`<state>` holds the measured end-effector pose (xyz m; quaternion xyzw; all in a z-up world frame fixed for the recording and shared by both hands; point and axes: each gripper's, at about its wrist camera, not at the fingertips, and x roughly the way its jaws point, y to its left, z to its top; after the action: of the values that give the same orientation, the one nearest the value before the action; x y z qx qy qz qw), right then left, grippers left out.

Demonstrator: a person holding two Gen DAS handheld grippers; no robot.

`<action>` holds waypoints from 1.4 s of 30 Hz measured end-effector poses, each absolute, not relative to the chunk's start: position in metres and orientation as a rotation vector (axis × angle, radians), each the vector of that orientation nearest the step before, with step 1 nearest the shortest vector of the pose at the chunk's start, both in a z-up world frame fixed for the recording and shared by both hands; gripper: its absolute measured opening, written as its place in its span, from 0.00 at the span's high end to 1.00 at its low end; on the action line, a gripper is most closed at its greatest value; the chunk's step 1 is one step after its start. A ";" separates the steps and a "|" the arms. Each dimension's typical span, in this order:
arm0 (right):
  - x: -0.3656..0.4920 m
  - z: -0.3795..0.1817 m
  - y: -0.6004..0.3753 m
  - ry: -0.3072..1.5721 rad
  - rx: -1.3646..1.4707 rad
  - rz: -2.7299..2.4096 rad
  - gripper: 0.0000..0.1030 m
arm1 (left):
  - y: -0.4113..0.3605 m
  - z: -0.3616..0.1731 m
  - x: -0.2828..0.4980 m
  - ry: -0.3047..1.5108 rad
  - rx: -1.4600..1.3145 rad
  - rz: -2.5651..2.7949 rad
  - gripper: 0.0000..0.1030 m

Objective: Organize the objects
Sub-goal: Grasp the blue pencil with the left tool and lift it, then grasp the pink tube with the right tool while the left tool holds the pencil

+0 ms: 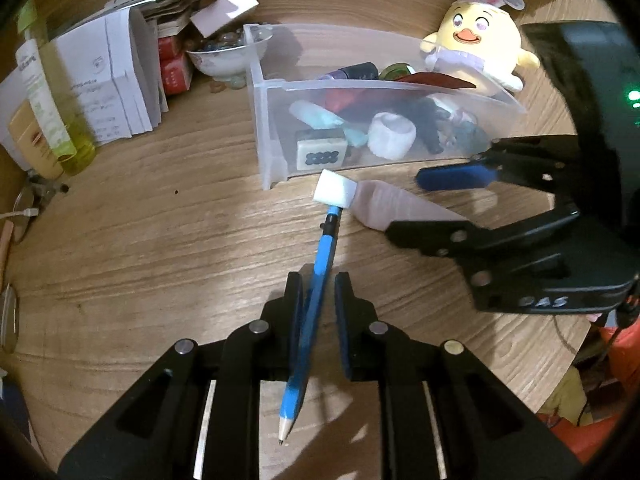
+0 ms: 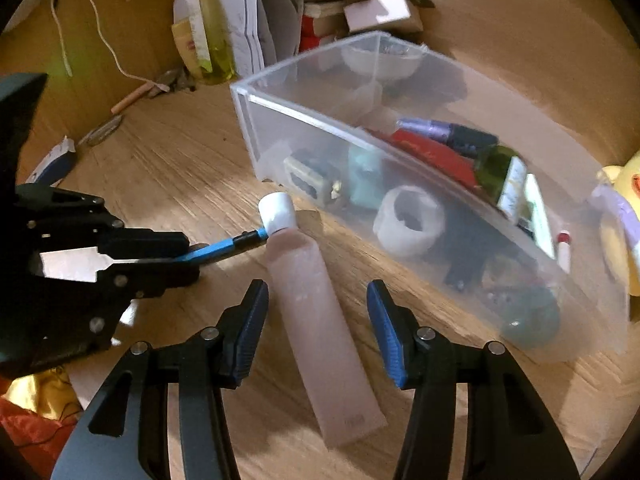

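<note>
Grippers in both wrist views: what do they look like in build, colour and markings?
Both are matte black linkage frames with round silver pivot pins. The right gripper carries ribbed blue finger pads; the left gripper has slim dark fingers. The right one's body bears faint handwritten marks, unreadable, with a green light behind it. No sleeves show.

Handwritten silver marking on right gripper (image 1: 436,208) body reads roughly "0AS". Printing on papers (image 1: 108,80) and bottle (image 1: 52,100) illegible.

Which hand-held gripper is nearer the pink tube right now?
Right. The right hand-held gripper is open, its fingers on either side of the pink tube lying on the table. The left hand-held gripper is off to the side, around the blue pencil.
</note>
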<state>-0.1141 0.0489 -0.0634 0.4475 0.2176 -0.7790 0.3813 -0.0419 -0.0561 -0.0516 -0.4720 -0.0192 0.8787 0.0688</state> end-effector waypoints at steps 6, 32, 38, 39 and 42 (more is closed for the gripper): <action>-0.111 -0.065 0.042 0.553 1.113 -1.993 0.54 | -0.059 -0.052 -0.046 -0.087 -1.422 2.636 0.85; -0.099 -0.028 0.101 0.333 1.019 -2.093 0.94 | -0.035 -0.053 -0.064 0.069 -1.403 2.680 0.92; -0.100 -0.030 0.106 0.326 1.024 -2.106 0.94 | -0.039 -0.034 -0.051 0.014 -1.319 2.734 0.92; -0.100 -0.030 0.105 0.329 1.030 -2.097 0.94 | -0.040 -0.029 -0.050 0.002 -1.302 2.741 0.92; -0.099 -0.032 0.098 0.357 1.051 -2.092 0.91 | -0.044 -0.017 -0.045 -0.020 -1.255 2.764 0.92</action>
<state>-0.0991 0.0984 -0.0316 0.4110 0.1395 -0.8181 0.3773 -0.0445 -0.0438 -0.0166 -0.4128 -0.0064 0.9093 0.0532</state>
